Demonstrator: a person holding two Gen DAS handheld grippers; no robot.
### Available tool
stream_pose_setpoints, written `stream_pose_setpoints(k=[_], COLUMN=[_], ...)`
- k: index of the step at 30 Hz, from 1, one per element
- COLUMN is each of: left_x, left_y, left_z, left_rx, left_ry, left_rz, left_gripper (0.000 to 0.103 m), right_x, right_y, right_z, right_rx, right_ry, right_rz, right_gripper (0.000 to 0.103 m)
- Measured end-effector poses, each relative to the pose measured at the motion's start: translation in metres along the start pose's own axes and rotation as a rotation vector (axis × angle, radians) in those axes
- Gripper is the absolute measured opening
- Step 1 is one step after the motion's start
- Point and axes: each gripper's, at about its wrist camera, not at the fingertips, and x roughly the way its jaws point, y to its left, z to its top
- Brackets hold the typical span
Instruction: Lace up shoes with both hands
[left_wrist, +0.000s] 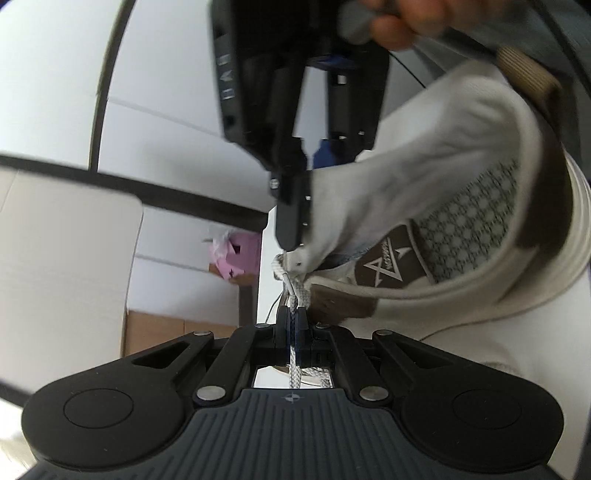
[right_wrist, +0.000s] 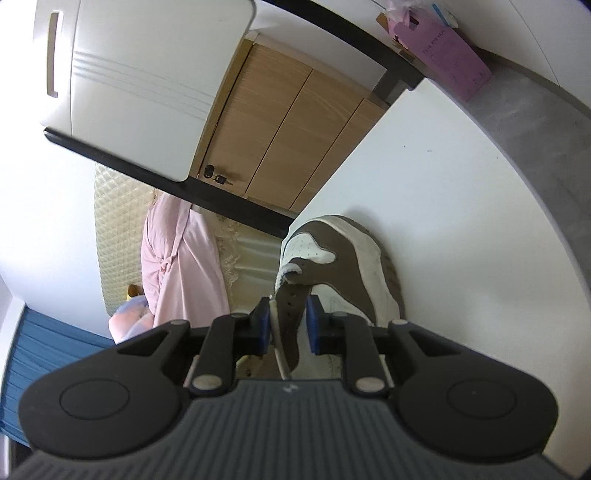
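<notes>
- Holding the lace (left_wrist: 293, 314) is your left gripper (left_wrist: 292, 322): its jaws are closed tight on the pale braided cord, just short of the stiff plastic tip (left_wrist: 289, 283), which points at the shoe (left_wrist: 424, 206).
- Your right gripper (right_wrist: 285, 325) has its blue pads (right_wrist: 314, 323) on either side of the brown eyelet flap (right_wrist: 290, 321) of the shoe (right_wrist: 340, 266); the jaws have narrowed and look to be pinching that flap, though pad contact on the left side is hard to confirm.
- From the left wrist camera, the shoe is tipped up with its opening and patterned insole facing you, and the lace tip sits right at the edge of the upper, just below the right gripper's finger (left_wrist: 290, 218).
- From the right wrist camera, the shoe's toe points away from you on the white table (right_wrist: 443, 184).
- Expect the lace to be soft and floppy: it will sag or twist if you grip it far from the tip, so stay close behind the tip, where it steers best.
- Treat the shoe as light and easy to shove; the flap is thin and bendy, so it probably needs the right gripper's hold to keep the eyelet from folding away.
- Watch for the slick plastic tip slipping aside at the hole if you push at an angle.
</notes>
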Motion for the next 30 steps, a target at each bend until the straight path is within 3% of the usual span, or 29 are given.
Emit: stream_pose_setpoints(k=[7, 18, 30], left_x=[0.001, 0.005, 0.006], left_y=[-0.011, -0.014, -0.014], left_z=[-0.002, -0.006, 0.003], left_rx=[0.125, 0.054, 0.169], left_ry=[-0.016, -0.031, -0.034], left_rz=[0.003, 0.029, -0.002], left_gripper=[0.002, 0.002, 0.002], right_x=[0.001, 0.001, 0.003], right_y=[-0.002, -0.005, 0.008], right_z=[0.002, 0.002, -0.002], right_rx=[0.016, 0.014, -0.103], right_ry=[0.000, 0.004, 0.012], right_rz=[0.007, 0.007, -0.039], right_gripper=[0.021, 0.021, 0.021])
